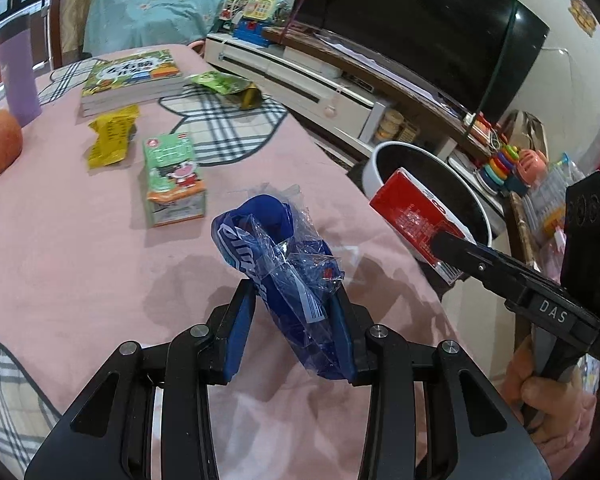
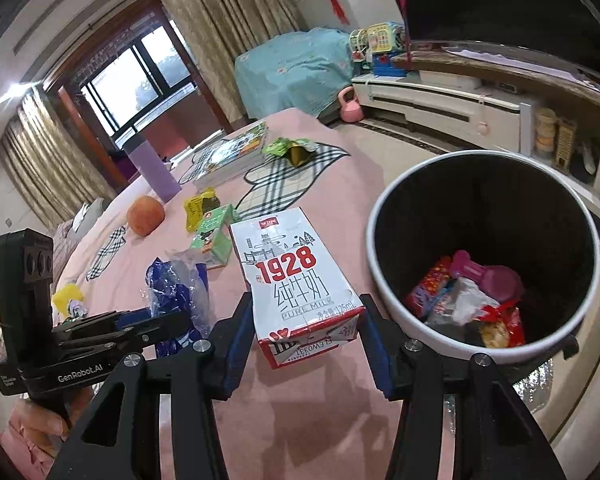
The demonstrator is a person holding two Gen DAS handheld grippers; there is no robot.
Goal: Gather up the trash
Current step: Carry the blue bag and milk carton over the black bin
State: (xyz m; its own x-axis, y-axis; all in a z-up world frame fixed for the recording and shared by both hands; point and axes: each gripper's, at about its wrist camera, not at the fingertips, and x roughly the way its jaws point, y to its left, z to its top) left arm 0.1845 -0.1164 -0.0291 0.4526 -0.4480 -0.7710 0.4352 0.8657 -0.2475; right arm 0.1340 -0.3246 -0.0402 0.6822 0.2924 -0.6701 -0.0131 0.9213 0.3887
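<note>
Right tool (image 2: 306, 336): clamped on milk carton (image 2: 296, 280), carton's length pointing ahead.
Left tool (image 1: 296, 332): gripping blue wrapper (image 1: 284, 256) above counter (image 1: 80, 260).
Bin (image 2: 384, 280): just right of carton; right tool nearer.

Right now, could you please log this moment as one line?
left gripper: shut on crumpled blue plastic wrapper | right gripper: shut on white-and-red milk carton | white round bin: holds trash

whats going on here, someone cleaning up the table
Yes. A person with a gripper in each hand is clearing trash off a pink table. The left gripper holds a blue wrapper, the right gripper a milk carton, beside a bin already holding wrappers. A green carton and yellow wrapper remain.
</note>
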